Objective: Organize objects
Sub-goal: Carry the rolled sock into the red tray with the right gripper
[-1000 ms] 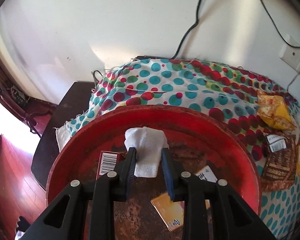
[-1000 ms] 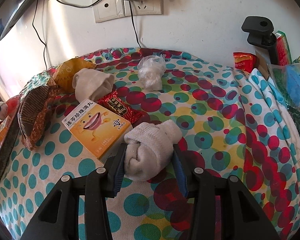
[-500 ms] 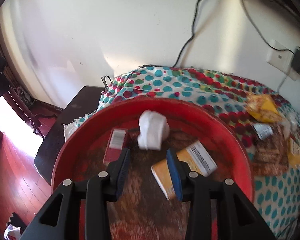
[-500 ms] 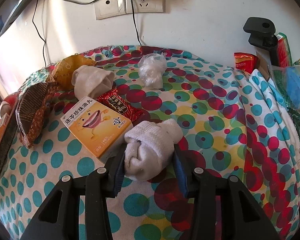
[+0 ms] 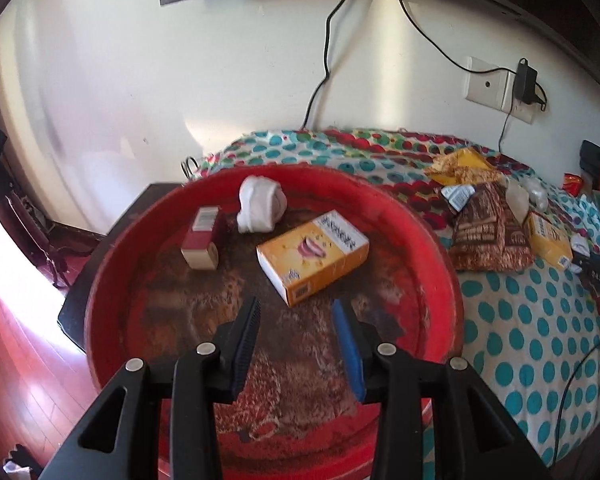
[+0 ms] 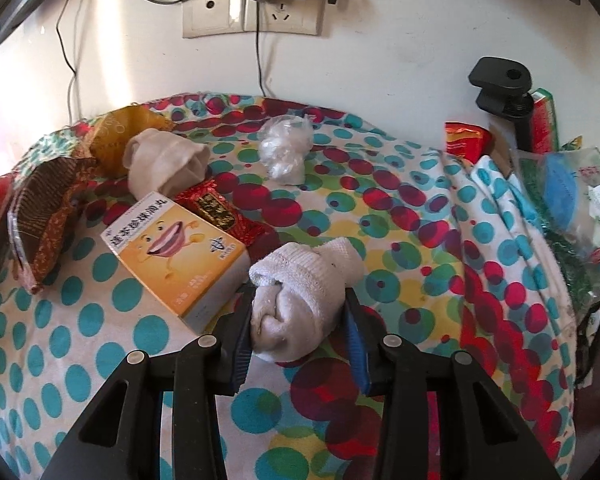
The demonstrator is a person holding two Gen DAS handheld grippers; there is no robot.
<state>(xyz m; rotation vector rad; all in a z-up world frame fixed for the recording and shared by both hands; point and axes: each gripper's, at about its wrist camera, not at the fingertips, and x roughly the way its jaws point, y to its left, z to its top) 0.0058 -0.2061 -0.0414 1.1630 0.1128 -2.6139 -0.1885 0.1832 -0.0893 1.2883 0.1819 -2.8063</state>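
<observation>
the left claw [image 5: 296,320] hangs over the red basin [image 5: 440,264] with its jaws apart and nothing between them — they opened within the last second, and the white sock [image 5: 260,204] now lies free in the basin at about 11 o'clock from the claw, near the far rim. beside that sock, at 10 o'clock, stands a small red box [image 5: 202,238], and at 12 o'clock just ahead of the fingertips lies a yellow box [image 5: 314,254], apart from both pads. the basin sits on the left end of a table covered by a dotted cloth [image 5: 520,320]; at 2 o'clock on that cloth lie a brown packet [image 5: 488,236] and a crumpled yellow wrapper [image 5: 460,166]. the right claw [image 6: 298,320] has just been closing and now grips a second rolled sock [image 6: 300,300], both pads pressing its sides as it rests on the cloth. touching this sock at 10 o'clock is another yellow box [image 6: 176,248], with a red sachet [image 6: 220,212] at its far edge. a beige sock [image 6: 164,164] lies farther off at 11 o'clock, and a clear bag [image 6: 286,150] at 12 o'clock, well apart from the claw.
</observation>
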